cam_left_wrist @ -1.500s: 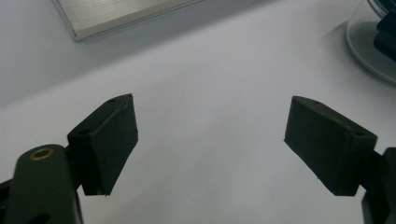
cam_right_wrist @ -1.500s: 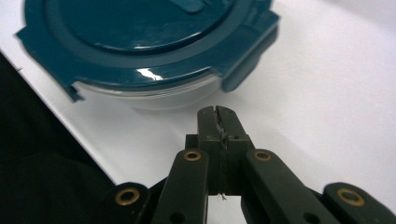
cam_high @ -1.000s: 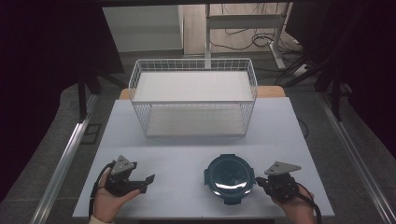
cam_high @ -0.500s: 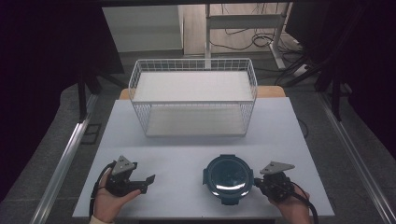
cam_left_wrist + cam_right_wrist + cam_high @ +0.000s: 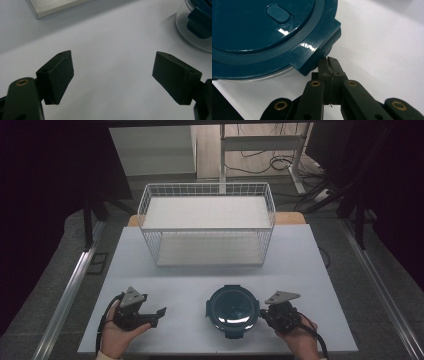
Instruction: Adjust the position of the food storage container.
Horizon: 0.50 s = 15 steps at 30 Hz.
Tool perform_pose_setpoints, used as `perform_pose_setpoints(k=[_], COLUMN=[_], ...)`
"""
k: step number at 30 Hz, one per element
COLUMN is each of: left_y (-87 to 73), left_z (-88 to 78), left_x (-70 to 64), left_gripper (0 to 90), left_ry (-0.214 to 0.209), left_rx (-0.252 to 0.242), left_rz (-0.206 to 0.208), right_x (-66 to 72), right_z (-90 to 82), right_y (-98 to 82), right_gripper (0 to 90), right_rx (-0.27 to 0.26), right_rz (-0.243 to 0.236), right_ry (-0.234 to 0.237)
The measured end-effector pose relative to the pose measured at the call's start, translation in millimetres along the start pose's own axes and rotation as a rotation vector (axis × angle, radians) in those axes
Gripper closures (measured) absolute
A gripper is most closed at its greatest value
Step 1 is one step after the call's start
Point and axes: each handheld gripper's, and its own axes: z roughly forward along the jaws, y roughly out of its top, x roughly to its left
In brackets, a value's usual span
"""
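the left gripper (image 5: pixel 150 316) rests at the near left of the white table (image 5: pixel 300 255), jaws wide apart, nothing between them. the round teal-lidded container (image 5: pixel 232 307) sits near centre, just left of the right gripper (image 5: pixel 329 66), whose jaws are pressed together under a lid tab (image 5: pixel 319 50). the right hand is nearer. a wire basket (image 5: pixel 207 230) stands farther back.

The white desk (image 5: pixel 300 265) carries a white wire basket (image 5: pixel 207 227) well beyond both grippers' fingers and a round teal-lidded container (image 5: pixel 232 309) whose side tab touches the right fingers (image 5: pixel 329 67).
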Motion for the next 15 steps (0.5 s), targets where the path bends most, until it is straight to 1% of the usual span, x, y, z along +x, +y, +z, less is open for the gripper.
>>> perform_pose_setpoints(k=[7, 10, 15], left_y=[0.2, 0.4, 0.3], left_z=[-1.5, -2.6, -3.5], left_x=[0.4, 0.7, 0.7], left_gripper=[17.1, 17.2, 17.2], left_ry=[0.003, 0.003, 0.001], left_rx=[-0.007, -0.014, -0.016], left_rz=[-0.005, -0.011, -0.014], right_x=[15.6, 23.0, 29.6], right_z=[9.8, 14.8, 23.0], right_y=[9.6, 15.5, 25.8], right_gripper=[89.8, 89.8, 89.8], right_rx=[0.000, 0.001, 0.006], right_rz=[-0.024, -0.041, -0.056], right_ry=[0.030, 0.042, 0.061])
